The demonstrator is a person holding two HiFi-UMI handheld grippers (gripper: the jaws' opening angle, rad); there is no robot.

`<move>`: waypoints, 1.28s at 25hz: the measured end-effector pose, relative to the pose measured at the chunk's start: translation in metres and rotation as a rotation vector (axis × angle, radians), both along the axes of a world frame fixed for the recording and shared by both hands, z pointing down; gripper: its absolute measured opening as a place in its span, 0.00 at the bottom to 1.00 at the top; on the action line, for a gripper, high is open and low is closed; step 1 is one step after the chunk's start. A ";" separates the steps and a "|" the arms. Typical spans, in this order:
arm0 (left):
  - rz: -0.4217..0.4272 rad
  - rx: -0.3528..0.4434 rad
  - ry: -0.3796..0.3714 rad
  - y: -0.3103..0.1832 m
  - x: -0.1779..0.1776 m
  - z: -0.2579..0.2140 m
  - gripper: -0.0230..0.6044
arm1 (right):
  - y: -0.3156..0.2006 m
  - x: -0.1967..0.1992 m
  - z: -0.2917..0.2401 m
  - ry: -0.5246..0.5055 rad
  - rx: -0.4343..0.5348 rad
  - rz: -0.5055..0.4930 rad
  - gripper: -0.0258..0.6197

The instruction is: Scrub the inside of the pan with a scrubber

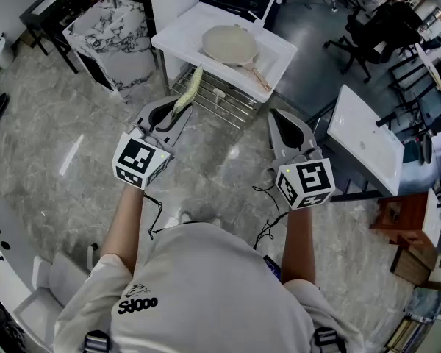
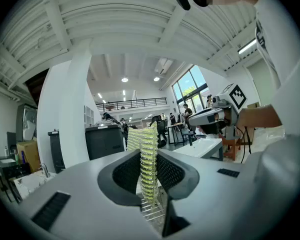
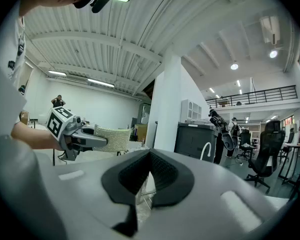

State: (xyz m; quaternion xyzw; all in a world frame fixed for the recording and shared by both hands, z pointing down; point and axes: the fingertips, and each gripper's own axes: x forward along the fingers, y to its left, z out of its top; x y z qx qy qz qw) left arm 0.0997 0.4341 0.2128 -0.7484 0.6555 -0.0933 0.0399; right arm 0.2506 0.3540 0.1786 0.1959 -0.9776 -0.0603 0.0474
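A pale round pan (image 1: 231,45) with a wooden handle lies in the white sink (image 1: 182,28) ahead of me, well beyond both grippers. My left gripper (image 1: 178,114) is shut on a yellowish mesh scrubber (image 1: 189,88), which sticks out forward toward the sink. In the left gripper view the scrubber (image 2: 146,159) stands upright between the jaws. My right gripper (image 1: 278,118) is level with the left one, jaws together and holding nothing. The right gripper view shows the left gripper (image 3: 82,136) with the scrubber (image 3: 112,138) off to its left.
A wire rack (image 1: 224,101) sits low in front of the sink, just past the grippers. A faucet (image 1: 273,2) rises behind the pan. A marble-patterned cabinet (image 1: 117,31) stands at left, a white table (image 1: 367,142) and a wooden stool (image 1: 408,223) at right, office chairs (image 1: 367,39) beyond.
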 end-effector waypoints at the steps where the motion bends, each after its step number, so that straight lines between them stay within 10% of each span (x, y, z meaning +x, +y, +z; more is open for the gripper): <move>1: -0.004 -0.001 0.004 0.000 -0.001 0.002 0.15 | 0.000 0.000 0.000 0.000 0.001 -0.003 0.05; 15: 0.008 0.043 0.062 0.006 -0.008 -0.011 0.15 | -0.003 -0.001 -0.005 -0.034 -0.024 0.009 0.05; 24: 0.075 0.022 -0.031 0.020 -0.004 -0.004 0.15 | 0.014 -0.012 0.001 -0.012 -0.026 0.027 0.05; 32: 0.223 0.011 0.137 0.034 -0.005 0.011 0.15 | 0.035 -0.021 0.011 -0.021 -0.055 0.061 0.05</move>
